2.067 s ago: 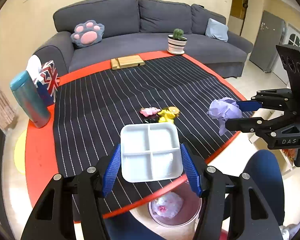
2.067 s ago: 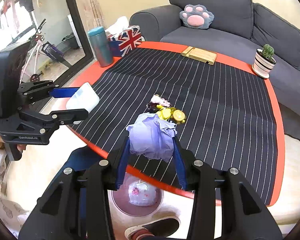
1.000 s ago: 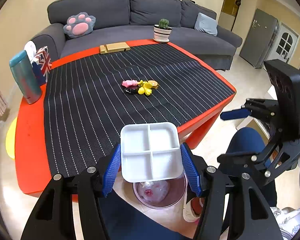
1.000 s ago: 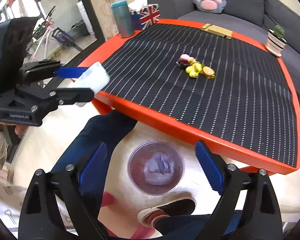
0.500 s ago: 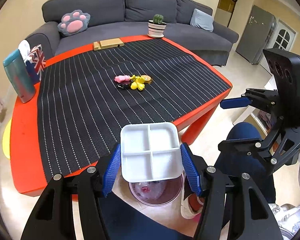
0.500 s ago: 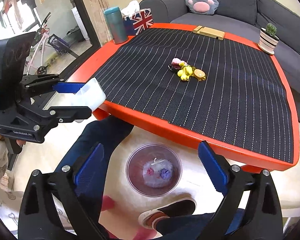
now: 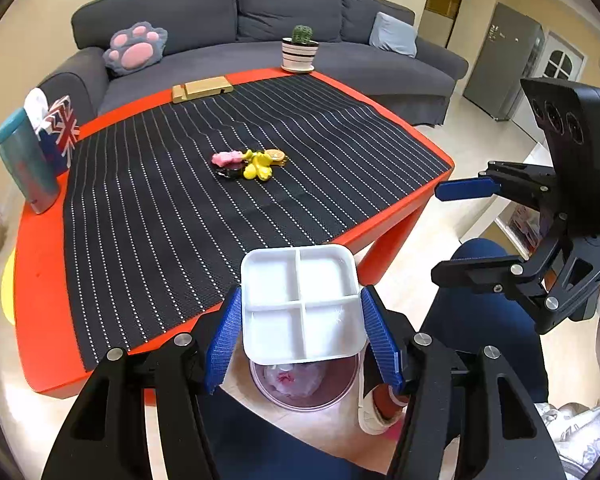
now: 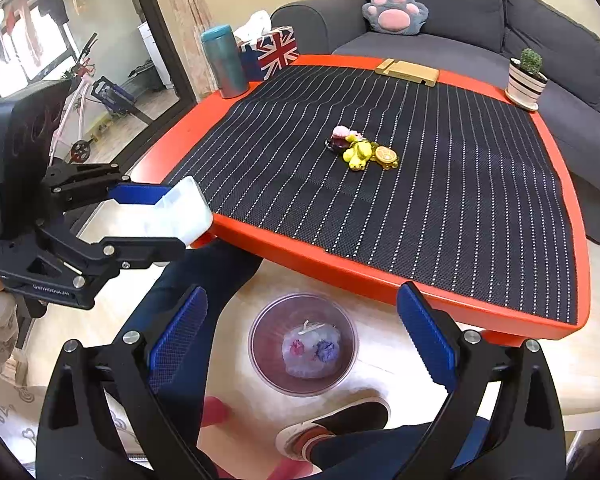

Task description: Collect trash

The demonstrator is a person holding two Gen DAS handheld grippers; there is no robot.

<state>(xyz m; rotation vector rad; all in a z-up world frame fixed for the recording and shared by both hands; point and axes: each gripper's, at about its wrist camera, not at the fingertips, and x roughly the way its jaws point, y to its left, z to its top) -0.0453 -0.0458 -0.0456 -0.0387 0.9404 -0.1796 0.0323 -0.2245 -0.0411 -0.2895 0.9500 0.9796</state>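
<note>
we hold the white tray (image 7: 300, 304) in the left gripper (image 7: 302, 334) above the bin (image 8: 302, 344), right gripper (image 8: 302, 330) wide and empty; dropped off-centre, it catches the rim and hits the floor.

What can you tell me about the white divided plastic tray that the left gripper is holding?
The white square plastic tray has rounded corners and a raised cross that splits it into four compartments, which look empty. The left gripper clamps it by two opposite sides between blue ribbed pads, open face toward the camera. It hangs off the orange table's edge, above the round bin on the floor, touching only the pads.
</note>
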